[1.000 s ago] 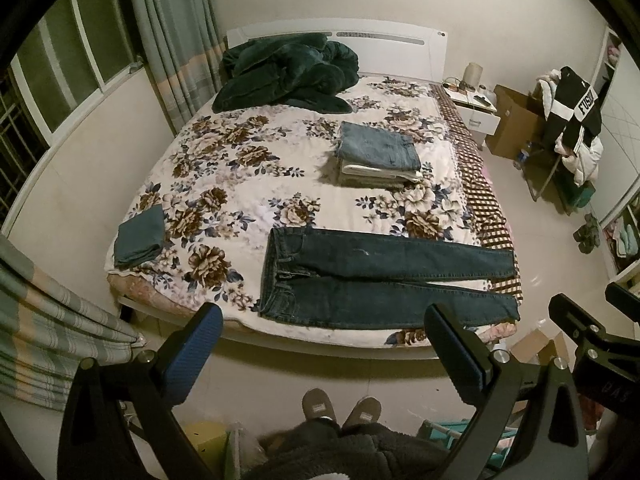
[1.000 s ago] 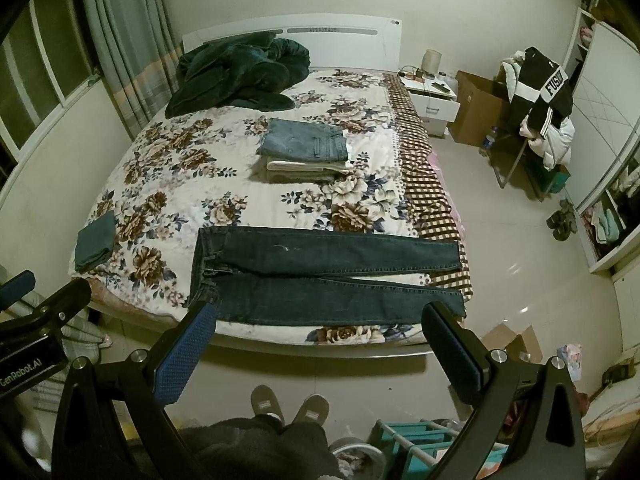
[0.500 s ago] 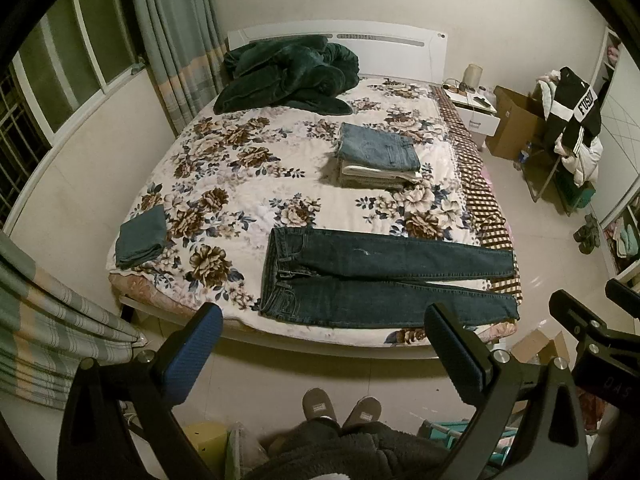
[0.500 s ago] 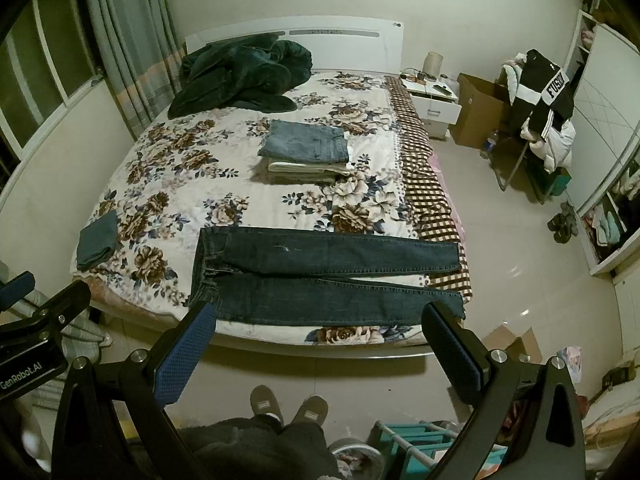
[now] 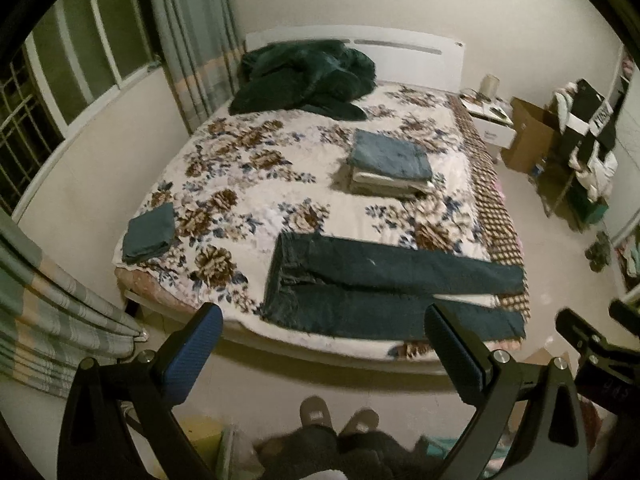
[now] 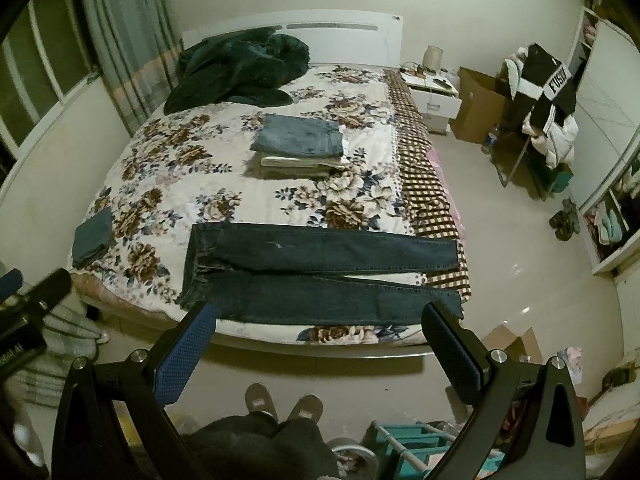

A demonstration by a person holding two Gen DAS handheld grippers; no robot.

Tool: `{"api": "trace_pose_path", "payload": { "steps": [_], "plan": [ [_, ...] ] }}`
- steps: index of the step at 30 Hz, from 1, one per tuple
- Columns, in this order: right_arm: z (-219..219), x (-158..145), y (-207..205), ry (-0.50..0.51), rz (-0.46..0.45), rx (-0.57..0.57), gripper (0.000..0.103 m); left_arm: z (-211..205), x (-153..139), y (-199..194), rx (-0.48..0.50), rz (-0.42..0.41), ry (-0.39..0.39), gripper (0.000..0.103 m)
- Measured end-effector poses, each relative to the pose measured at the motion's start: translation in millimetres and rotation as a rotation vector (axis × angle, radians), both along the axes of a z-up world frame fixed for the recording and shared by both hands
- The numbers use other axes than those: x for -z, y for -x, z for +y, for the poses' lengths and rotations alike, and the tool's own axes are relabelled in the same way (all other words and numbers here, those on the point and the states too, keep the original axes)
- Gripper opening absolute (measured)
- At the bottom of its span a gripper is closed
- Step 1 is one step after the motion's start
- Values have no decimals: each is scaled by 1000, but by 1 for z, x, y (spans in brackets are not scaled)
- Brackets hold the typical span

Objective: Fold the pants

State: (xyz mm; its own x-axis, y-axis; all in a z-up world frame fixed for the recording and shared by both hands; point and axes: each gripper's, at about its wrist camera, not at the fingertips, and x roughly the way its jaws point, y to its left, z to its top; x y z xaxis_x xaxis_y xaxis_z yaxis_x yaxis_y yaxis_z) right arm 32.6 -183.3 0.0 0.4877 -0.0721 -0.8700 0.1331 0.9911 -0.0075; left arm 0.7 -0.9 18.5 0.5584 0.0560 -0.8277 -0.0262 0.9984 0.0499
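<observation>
Right wrist view, pants: dark denim jeans (image 6: 320, 276) lie flat near the foot edge of the bed (image 6: 224, 204), unfolded, both legs spread side by side with a narrow gap between them.
Long axis: runs left to right across both views; waistband (image 6: 196, 264) at the left, hems (image 6: 452, 276) at the right, close to the bed's right edge.
Direction from tools: ahead of and below both; neither touches the cloth.
Nearer hand, judged: left tool (image 5: 322, 338) sits toward the waistband, right tool (image 6: 318, 336) toward the hems; a two-handed grasp along the near leg looks natural.
Left tool state: fingers wide apart, nothing between them.
Right tool state: fingers wide apart, empty.
Pads: blue, dimpled texture on the left-hand finger (image 6: 184, 356) of each tool; frames black and rigid.
Denim: heavy, matte, limp; near leg (image 5: 396, 314) slightly wrinkled at the crotch.
Bed cover: quilted floral print, soft; checked sheet (image 6: 424, 184) along the right side.
Surroundings: stack of folded garments (image 6: 300, 148) mid-bed, small folded teal piece (image 6: 92, 236) at the left edge, dark green blanket (image 6: 240, 68) heaped by the headboard.
Person: slippered feet (image 6: 284, 404) on the floor at the foot of the bed.
</observation>
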Motion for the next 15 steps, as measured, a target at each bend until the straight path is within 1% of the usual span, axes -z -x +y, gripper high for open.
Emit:
{"api": "trace_pose_path", "payload": {
  "steps": [1, 2, 3, 4, 6, 7, 8, 9, 10, 11, 12, 13, 14, 15],
  "plan": [
    [-7, 7, -5, -5, 1, 8, 103, -2, 7, -10, -25, -17, -22, 103],
    [-18, 20, -15, -9, 3, 22, 103, -2, 10, -13, -33, -24, -29, 103],
    [-23, 27, -22, -11, 2, 32, 103, -2, 16, -21, -45, -38, -38, 103],
    [-30, 34, -26, -12, 0, 40, 103, -2, 26, -36, -67, -54, -50, 103],
    [-46, 56, -47, -2, -7, 84, 103, -4, 40, -49, -87, -56, -59, 103],
    [-53, 65, -55, -5, -3, 100, 103, -4, 53, -63, -101, -40, -59, 103],
    [-65, 81, -70, -24, 17, 134, 103, -5, 64, -71, -110, -25, -59, 103],
    [-71, 90, -76, -37, 24, 149, 103, -5, 81, -92, -121, 3, -54, 103],
    [-84, 108, -93, -59, 42, 190, 103, -7, 95, -104, -131, 32, -56, 103],
    [-93, 122, -100, -73, 53, 215, 103, -8, 105, -111, -134, 51, -51, 103],
    [-107, 142, -117, -100, 68, 253, 103, -8, 119, -123, -140, 75, -37, 103],
    [-114, 153, -125, -110, 77, 275, 103, -8, 136, -141, -154, 102, -29, 103],
    [-130, 178, -142, -134, 109, 329, 103, -9, 156, -159, -166, 133, -31, 103],
    [-140, 195, -152, -162, 125, 356, 103, -10, 167, -170, -172, 151, -30, 103]
  ]
}}
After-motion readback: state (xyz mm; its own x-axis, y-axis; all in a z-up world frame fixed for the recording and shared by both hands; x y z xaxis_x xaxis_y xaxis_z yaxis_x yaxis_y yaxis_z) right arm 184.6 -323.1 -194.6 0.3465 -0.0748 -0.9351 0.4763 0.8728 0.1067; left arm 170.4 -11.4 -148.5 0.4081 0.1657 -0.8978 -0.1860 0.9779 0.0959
